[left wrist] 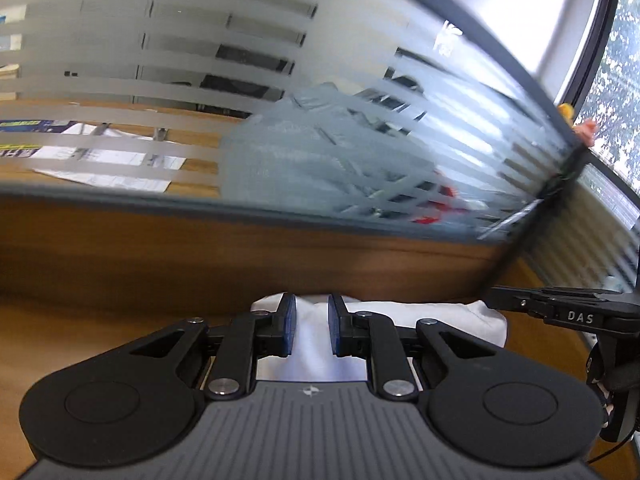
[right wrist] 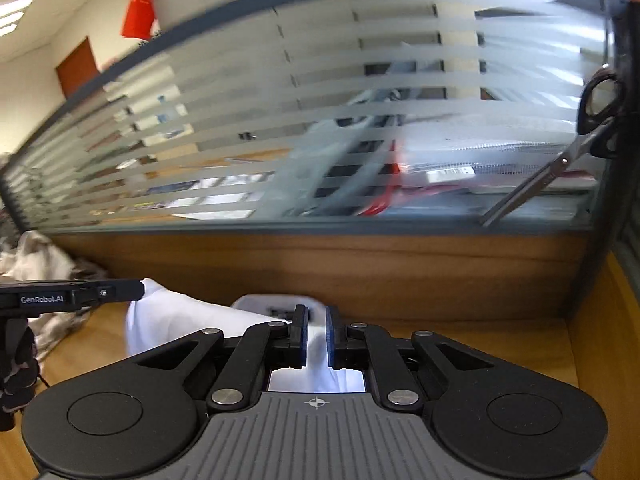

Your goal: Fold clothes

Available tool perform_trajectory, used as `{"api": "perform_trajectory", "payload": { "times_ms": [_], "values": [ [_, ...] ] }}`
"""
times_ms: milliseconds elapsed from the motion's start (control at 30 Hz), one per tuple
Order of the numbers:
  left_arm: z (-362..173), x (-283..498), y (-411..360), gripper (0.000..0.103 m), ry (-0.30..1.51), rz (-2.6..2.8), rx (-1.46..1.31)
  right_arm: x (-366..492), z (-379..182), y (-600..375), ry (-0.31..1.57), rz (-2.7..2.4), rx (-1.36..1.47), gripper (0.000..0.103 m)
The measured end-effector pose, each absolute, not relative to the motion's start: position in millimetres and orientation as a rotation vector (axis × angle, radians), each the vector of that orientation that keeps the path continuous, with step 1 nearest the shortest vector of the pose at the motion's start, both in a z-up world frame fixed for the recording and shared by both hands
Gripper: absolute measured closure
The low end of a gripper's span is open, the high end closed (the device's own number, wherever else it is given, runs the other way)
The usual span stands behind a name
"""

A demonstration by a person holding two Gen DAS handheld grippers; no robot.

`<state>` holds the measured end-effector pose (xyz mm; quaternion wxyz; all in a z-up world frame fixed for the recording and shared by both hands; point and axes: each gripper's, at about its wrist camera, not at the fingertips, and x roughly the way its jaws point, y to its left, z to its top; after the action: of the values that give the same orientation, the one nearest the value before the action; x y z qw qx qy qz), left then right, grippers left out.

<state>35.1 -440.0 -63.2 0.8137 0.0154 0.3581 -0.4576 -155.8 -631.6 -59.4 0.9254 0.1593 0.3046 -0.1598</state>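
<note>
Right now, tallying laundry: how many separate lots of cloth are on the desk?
2: a white garment pinched by both grippers, and a crumpled pile at far left. More may be hidden.

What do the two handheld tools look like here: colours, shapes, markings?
Both tools, left and right, have black linkage arms, round black pivot housings, ribbed grey bodies with a crosshair mark, and blue pads. Side lettering reads "DAS" and "GenRobot.AI".

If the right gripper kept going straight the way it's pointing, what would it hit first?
Past the white cloth in its jaws, the right gripper would probably meet the wooden panel below the striped glass partition. Depth is hard to judge through the fisheye blur.
</note>
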Motion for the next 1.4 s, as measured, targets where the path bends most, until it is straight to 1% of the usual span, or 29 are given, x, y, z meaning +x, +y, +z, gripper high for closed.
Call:
{"api": "perform_trajectory", "payload": {
  "times_ms": [233, 267, 333, 433, 467, 500, 533, 567, 600, 733, 900, 933, 967, 1000, 1233, 1400],
  "values": [
    [-105.3, 64.3, -484.2, 0.084, 0.785, -0.954, 0.125, -110.1, -111.2, -654.8, 0.707, -0.38, 0.288, 0.09],
    [-110.2, 67.4, -486.7, 0.082, 0.789, -0.953, 0.131, -107.8, -113.8, -655.3, 0.713, -0.383, 0.284, 0.09],
    [-115.6, 72.4, -488.2, 0.081, 0.792, -0.958, 0.123, -103.2, -119.2, -656.3, 0.724, -0.39, 0.275, 0.09],
    [-110.7, 73.3, -481.0, 0.078, 0.785, -0.967, 0.098, -101.8, -118.1, -653.2, 0.731, -0.399, 0.248, 0.089],
    [-108.0, 70.6, -476.0, 0.074, 0.782, -0.97, 0.097, -104.1, -113.4, -649.6, 0.729, -0.401, 0.231, 0.088],
    [-103.9, 67.0, -470.3, 0.067, 0.782, -0.981, 0.098, -107.1, -108.2, -645.3, 0.726, -0.402, 0.214, 0.083],
    [-99.9, 63.0, -464.8, 0.063, 0.78, -0.992, 0.1, -111.1, -102.5, -639.9, 0.722, -0.399, 0.197, 0.08],
    [-95.7, 57.8, -459.7, 0.056, 0.773, -0.999, 0.109, -115.2, -97.0, -634.4, 0.718, -0.394, 0.181, 0.077],
    [-90.9, 51.3, -454.4, 0.052, 0.762, -1.006, 0.12, -118.7, -92.4, -628.5, 0.715, -0.387, 0.168, 0.076],
    [-79.2, 23.0, -442.6, 0.051, 0.715, -1.046, 0.182, -129.4, -79.3, -603.3, 0.717, -0.347, 0.135, 0.076],
    [-89.3, 6.4, -449.5, 0.051, 0.709, -1.086, 0.254, -119.2, -89.1, -577.5, 0.741, -0.312, 0.078, 0.075],
    [-93.7, 6.4, -453.2, 0.051, 0.713, -1.083, 0.265, -114.3, -93.4, -576.2, 0.745, -0.314, 0.078, 0.074],
    [-98.7, 8.2, -456.5, 0.051, 0.721, -1.074, 0.273, -109.2, -98.0, -577.5, 0.752, -0.317, 0.083, 0.069],
    [-103.6, 10.8, -459.4, 0.052, 0.731, -1.066, 0.276, -105.2, -102.1, -578.9, 0.76, -0.321, 0.085, 0.069],
    [-127.4, 38.8, -469.8, 0.052, 0.799, -1.029, 0.236, -82.2, -135.9, -599.9, 0.828, -0.325, 0.132, 0.069],
    [-139.8, 48.1, -478.3, 0.049, 0.809, -1.034, 0.243, -76.3, -149.2, -609.6, 0.839, -0.319, 0.19, 0.069]
  ]
}}
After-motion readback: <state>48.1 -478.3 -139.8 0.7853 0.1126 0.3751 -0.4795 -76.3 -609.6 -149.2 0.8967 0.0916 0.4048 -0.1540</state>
